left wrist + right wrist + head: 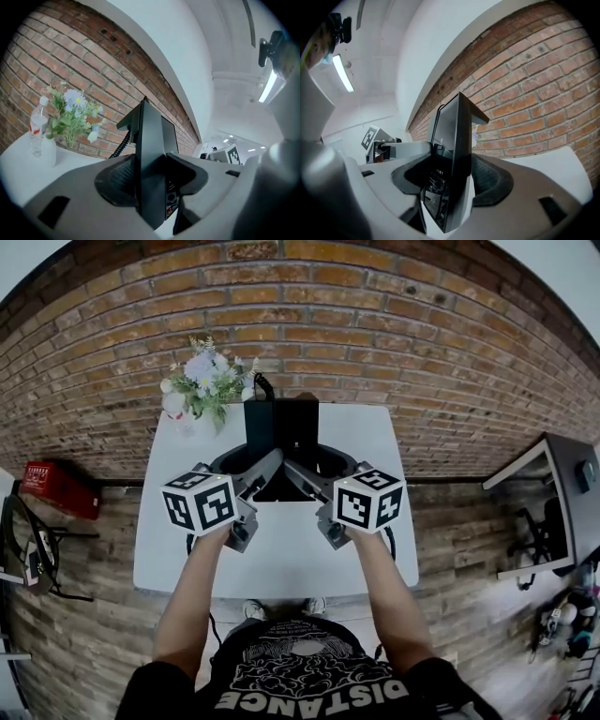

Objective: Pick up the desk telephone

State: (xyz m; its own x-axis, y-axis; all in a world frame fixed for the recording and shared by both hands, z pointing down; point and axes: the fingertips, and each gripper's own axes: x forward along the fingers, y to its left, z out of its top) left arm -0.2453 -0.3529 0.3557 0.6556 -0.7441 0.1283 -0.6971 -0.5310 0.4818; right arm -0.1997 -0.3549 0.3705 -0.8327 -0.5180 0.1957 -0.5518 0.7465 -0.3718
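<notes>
The black desk telephone [281, 427] is held over the white table [178, 549] between both grippers, and its coiled cord [123, 143] hangs behind it. My left gripper [251, 468] is shut on the phone's left edge and my right gripper [312, 470] on its right edge. In the left gripper view the phone [152, 154] stands on edge between the grey jaws of my left gripper [152, 180], and both pads press on it. In the right gripper view the phone's key side [450, 159] faces left, clamped in my right gripper [452, 183].
A vase of flowers [206, 381] stands at the table's back left by the brick wall [394, 343], with a water bottle [37, 133] beside it. A red box [58, 488] lies on the floor to the left. Another desk [553, 512] stands at the right.
</notes>
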